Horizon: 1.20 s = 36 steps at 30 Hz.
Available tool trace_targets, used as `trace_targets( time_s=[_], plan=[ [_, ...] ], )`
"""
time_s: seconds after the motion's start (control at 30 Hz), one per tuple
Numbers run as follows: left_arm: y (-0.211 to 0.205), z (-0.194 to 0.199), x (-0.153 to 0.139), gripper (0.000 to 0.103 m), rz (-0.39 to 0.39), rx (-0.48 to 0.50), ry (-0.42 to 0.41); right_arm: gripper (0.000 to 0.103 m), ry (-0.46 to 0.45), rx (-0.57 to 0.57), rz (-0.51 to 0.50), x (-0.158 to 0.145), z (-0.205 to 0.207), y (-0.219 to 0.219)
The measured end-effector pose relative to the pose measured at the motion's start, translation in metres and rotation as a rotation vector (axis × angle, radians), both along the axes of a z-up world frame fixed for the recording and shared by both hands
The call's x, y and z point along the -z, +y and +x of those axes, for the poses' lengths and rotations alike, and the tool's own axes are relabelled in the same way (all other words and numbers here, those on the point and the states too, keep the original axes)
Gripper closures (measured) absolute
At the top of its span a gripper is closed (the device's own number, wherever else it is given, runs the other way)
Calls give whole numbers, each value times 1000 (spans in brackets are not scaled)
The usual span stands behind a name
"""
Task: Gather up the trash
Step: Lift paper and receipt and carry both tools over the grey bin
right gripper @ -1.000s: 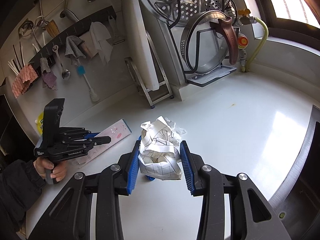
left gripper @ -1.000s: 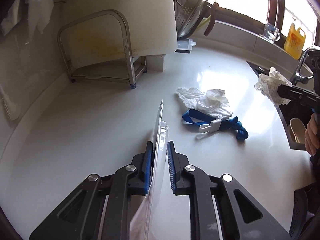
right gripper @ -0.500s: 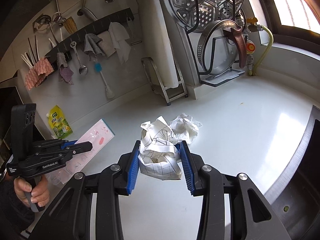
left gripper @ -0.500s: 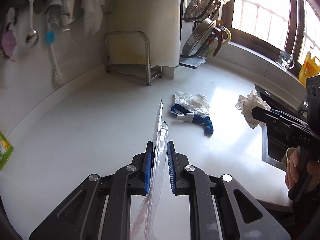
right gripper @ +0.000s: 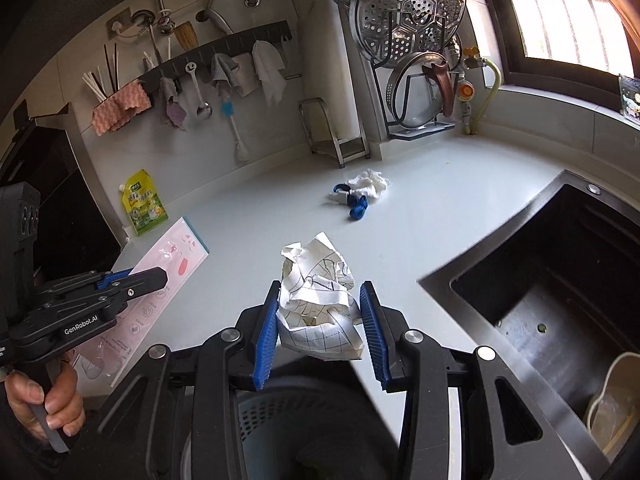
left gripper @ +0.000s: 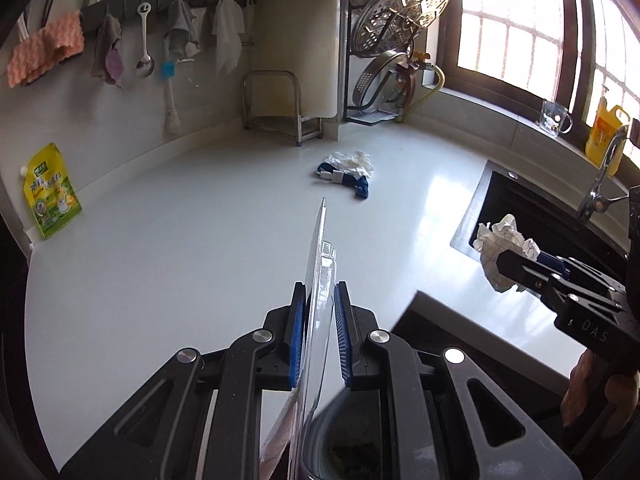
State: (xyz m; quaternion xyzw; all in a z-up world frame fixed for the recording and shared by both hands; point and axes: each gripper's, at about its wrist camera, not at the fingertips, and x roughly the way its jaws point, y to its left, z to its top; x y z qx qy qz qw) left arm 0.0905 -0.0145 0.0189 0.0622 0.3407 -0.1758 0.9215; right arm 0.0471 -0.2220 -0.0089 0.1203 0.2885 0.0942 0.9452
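Showing 2 wrist views above a white tabletop. The left claw is closed to a narrow gap on a flat clear plastic package, seen edge-on in its own view; only the right wrist view shows the package's face, pink and printed. The right claw is partly closed around a crumpled ball of lined paper, its blue pads pressing both sides; the left wrist view shows the same ball held over the edge of the dark sink.

Lying on the tabletop, well apart from both claws, are a white crumpled tissue and a blue strap with a white clip, touching each other. Below each claw a dark perforated bin shows its rim, clearer in the right wrist view. A yellow-green pouch leans against the back wall. The sink's interior, with a pale bowl inside, appears only in the right wrist view.
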Motion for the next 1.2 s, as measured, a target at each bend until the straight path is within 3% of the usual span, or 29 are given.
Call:
trace_targets(
  time_s=[0.3,0.47,0.57,0.83,1.2],
  plan=[
    [-9,-80,29,88,-31,-48,18,65,48,16,-25,30,-83,22],
    [-13,-106,51,88,0,-87,34,65,67,23,-49,47,-113,31],
    [-14,-111,67,88,-10,-80,92,65,81,26,-58,53,-124,32],
    [-18,-122,92,88,-7,-74,135,65,119,33,-56,68,-132,29],
    [-21,-105,118,87,-11,-104,209,64,200,30,-66,99,-114,33]
  ],
)
